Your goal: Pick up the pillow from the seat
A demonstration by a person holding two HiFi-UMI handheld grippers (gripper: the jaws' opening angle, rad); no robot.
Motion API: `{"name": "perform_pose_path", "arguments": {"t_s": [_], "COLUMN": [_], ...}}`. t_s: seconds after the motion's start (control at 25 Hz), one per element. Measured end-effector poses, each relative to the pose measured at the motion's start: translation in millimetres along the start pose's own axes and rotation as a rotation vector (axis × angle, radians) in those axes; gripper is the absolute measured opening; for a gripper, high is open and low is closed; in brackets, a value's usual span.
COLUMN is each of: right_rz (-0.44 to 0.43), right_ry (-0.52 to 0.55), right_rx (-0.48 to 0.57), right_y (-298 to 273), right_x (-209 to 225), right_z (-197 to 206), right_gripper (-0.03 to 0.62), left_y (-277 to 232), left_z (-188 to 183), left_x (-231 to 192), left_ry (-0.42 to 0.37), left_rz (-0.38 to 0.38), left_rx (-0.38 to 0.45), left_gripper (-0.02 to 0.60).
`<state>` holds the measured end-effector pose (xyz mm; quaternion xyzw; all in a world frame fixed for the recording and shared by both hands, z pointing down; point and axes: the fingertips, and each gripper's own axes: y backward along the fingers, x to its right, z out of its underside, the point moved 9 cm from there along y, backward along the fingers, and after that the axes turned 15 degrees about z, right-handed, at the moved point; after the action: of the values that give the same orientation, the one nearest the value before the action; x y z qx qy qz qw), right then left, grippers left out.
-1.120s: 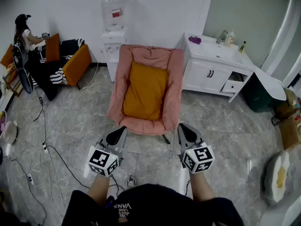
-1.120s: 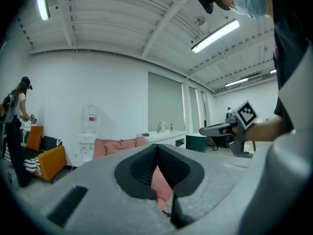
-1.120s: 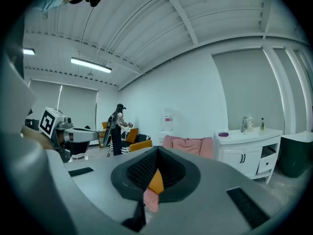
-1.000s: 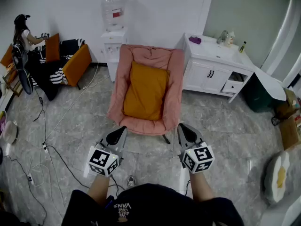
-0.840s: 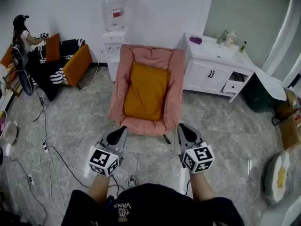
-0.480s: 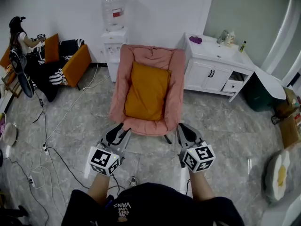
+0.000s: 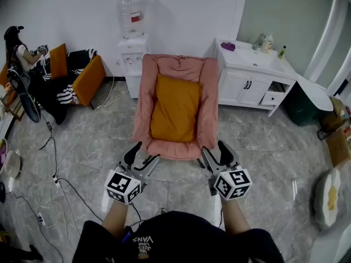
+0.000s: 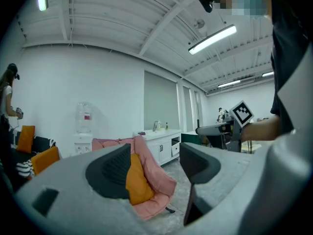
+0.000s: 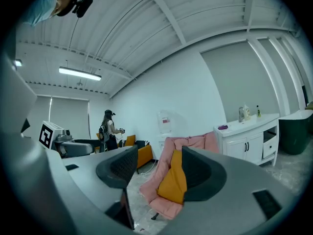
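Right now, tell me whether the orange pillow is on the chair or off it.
On it: the orange pillow lies in the pink chair, and the left gripper and right gripper sit short of it, jaws opening, empty.

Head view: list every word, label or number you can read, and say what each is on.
"VANS", upside down, on the person's dark shirt; the smaller print by it is too small to read.
Red label on the water bottle: too blurred to read.
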<state>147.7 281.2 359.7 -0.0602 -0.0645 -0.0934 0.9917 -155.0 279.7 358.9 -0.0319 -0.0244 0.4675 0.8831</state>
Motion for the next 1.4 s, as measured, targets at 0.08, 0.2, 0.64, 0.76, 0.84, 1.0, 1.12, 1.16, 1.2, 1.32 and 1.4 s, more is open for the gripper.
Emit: {"name": "perform_pose_path", "arguments": {"t_s": [0.08, 0.2, 0.64, 0.76, 0.84, 1.0, 1.12, 1.16, 1.2, 1.32, 1.4], "right_rz": [0.015, 0.043, 0.136, 0.151, 0.147, 0.119, 0.102, 0.095, 0.085, 0.05, 0.032], "right_ry": [-0.007, -0.013, -0.021, -0.033, -0.038, -0.041, -0.046, -0.05, -0.052, -0.045, -0.042], "right_rx": [-0.005, -0.014, -0.05, -0.065, -0.073, -0.08, -0.073, -0.071, -0.069, -0.064, -0.062], "right_y": [-2, -3, -7, -19, -34, -69, -99, -110, -122, -157, -178], "right_x": [-10, -22, -43, -36, -35, -29, -17, -13, -10, -1, 8], "right_z": [5, 9, 21, 24, 26, 25, 18, 15, 12, 4, -1], "right_gripper": [0.264, 0.264, 0.264, 0.264, 0.264, 0.264, 0.264, 0.264, 0.264, 0.264, 0.262], "left_y": [9, 18, 19, 10, 4, -9, -24, -29, -34, -51, -66], "left_z": [3, 6, 30, 35, 38, 39, 33, 31, 30, 26, 23], "left_x": [-10, -24, -56, -66, -78, -104, -119, -125, -132, -151, -163], "left_ry": [0.005, 0.016, 0.088, 0.1, 0.11, 0.113, 0.104, 0.101, 0.101, 0.103, 0.103], "left_rz": [0.003, 0.017, 0.106, 0.11, 0.103, 0.069, 0.046, 0.038, 0.028, -0.003, -0.023], "left_rx": [0.003, 0.008, 0.008, 0.0, -0.007, -0.011, -0.011, -0.014, -0.017, -0.023, -0.021], "left_gripper": [0.307, 0.307, 0.307, 0.307, 0.307, 0.307, 0.307, 0.307, 0.307, 0.307, 0.307]}}
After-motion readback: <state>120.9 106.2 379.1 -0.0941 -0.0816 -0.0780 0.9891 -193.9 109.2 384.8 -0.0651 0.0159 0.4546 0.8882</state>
